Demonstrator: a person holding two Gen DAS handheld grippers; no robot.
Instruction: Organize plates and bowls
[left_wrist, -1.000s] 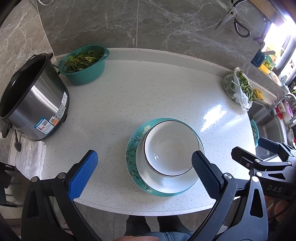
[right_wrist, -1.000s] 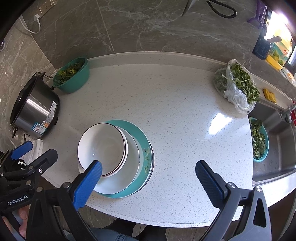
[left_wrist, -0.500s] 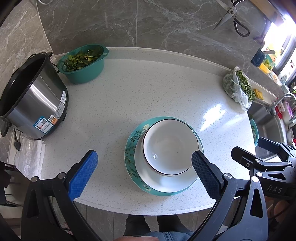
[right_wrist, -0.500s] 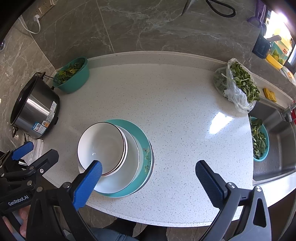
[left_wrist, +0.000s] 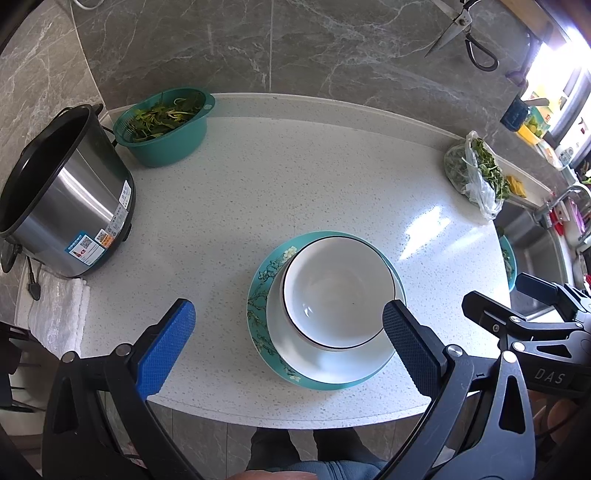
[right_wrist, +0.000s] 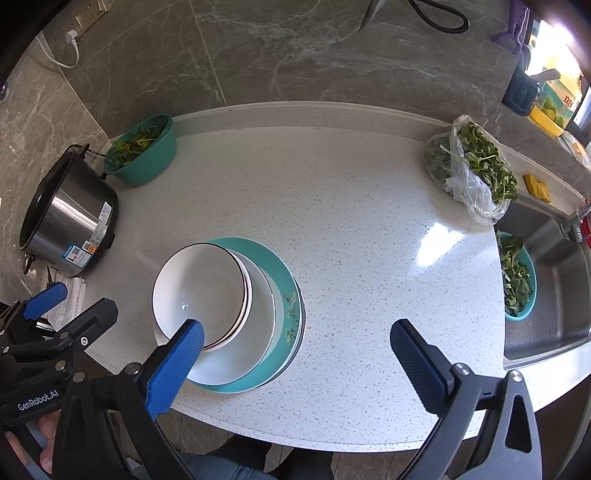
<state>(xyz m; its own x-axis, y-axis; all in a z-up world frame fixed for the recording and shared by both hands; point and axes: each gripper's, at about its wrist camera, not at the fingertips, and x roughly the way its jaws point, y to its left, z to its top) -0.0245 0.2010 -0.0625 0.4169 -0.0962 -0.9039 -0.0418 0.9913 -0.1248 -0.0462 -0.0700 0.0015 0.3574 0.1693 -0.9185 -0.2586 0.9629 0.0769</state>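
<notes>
A white bowl (left_wrist: 338, 291) (right_wrist: 201, 291) with a dark rim sits on top of a stack: under it a white plate (left_wrist: 332, 362) (right_wrist: 258, 314), then a teal flowered plate (left_wrist: 262, 291) (right_wrist: 269, 258). In the right wrist view more stacked rims show under the bowl and the teal plate. The stack stands near the front edge of the white speckled counter (left_wrist: 258, 192) (right_wrist: 351, 221). My left gripper (left_wrist: 288, 343) hangs open above the front edge, its fingers either side of the stack's left part. My right gripper (right_wrist: 295, 354) is open too, to the right of the stack, with nothing between its fingers.
A steel rice cooker pot (left_wrist: 59, 195) (right_wrist: 66, 218) stands at the left, a teal colander of greens (left_wrist: 162, 125) (right_wrist: 142, 151) behind it. A bag of greens (left_wrist: 476, 173) (right_wrist: 472, 170) lies at the right by the sink (right_wrist: 554, 280). A white cloth (left_wrist: 59, 314) lies front left.
Both grippers have drawn back and up a little, so the stack looks slightly farther away. Nothing was taken hold of or let go.
</notes>
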